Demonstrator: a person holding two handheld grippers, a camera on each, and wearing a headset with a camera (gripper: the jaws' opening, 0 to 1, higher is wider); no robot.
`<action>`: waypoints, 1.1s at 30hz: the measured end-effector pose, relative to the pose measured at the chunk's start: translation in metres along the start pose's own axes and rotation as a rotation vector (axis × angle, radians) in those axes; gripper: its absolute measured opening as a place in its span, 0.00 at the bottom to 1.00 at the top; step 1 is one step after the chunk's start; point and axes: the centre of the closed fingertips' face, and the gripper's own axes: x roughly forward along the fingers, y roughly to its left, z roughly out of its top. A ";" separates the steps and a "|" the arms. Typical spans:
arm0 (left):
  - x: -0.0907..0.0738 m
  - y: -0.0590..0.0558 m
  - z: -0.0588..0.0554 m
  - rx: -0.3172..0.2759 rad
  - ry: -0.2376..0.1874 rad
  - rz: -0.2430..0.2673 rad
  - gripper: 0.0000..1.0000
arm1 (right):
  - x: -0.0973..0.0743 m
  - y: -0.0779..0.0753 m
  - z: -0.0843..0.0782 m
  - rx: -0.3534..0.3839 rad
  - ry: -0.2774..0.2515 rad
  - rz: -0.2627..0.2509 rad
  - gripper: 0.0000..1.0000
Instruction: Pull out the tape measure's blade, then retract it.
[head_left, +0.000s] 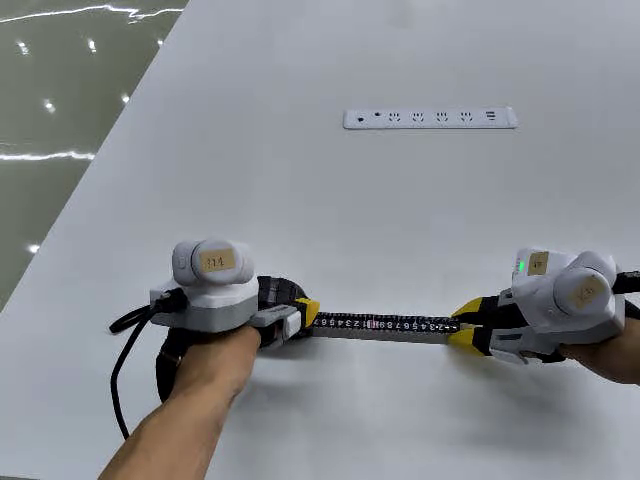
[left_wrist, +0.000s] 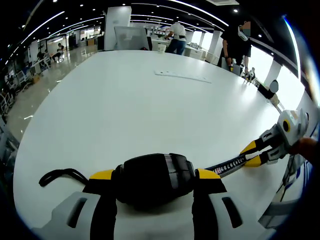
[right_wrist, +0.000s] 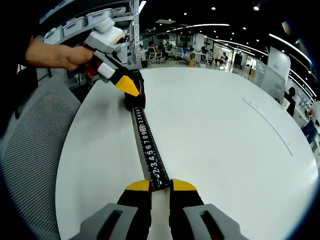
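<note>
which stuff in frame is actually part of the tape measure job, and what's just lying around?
In use:
- tape measure, clamped in the left gripper
- its blade, pulled out, with the end pinched in the right gripper

Lying about:
- power strip, far across the table, untouched

Tape measure (right_wrist: 136, 97): a black, rounded case (head_left: 282, 298) is seen on the white bench (head_left: 350, 220), clamped between the yellow-tipped jaws of the left gripper (left_wrist: 156, 175). The blade (head_left: 385, 323) is drawn out part way. It is dark, marked with white numerals and one red patch. It is laid straight and flat along the bench, its tip pinched in the jaws of the right gripper (right_wrist: 160, 185).
</note>
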 end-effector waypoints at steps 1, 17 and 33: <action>0.000 0.000 0.000 -0.001 0.000 0.000 0.55 | 0.001 0.000 0.001 -0.002 0.000 0.000 0.09; 0.002 0.002 0.001 -0.007 -0.001 -0.004 0.56 | 0.011 0.003 0.012 -0.009 -0.006 0.014 0.09; 0.001 0.002 0.001 -0.011 -0.001 -0.008 0.56 | 0.020 0.007 0.021 -0.020 -0.008 0.028 0.09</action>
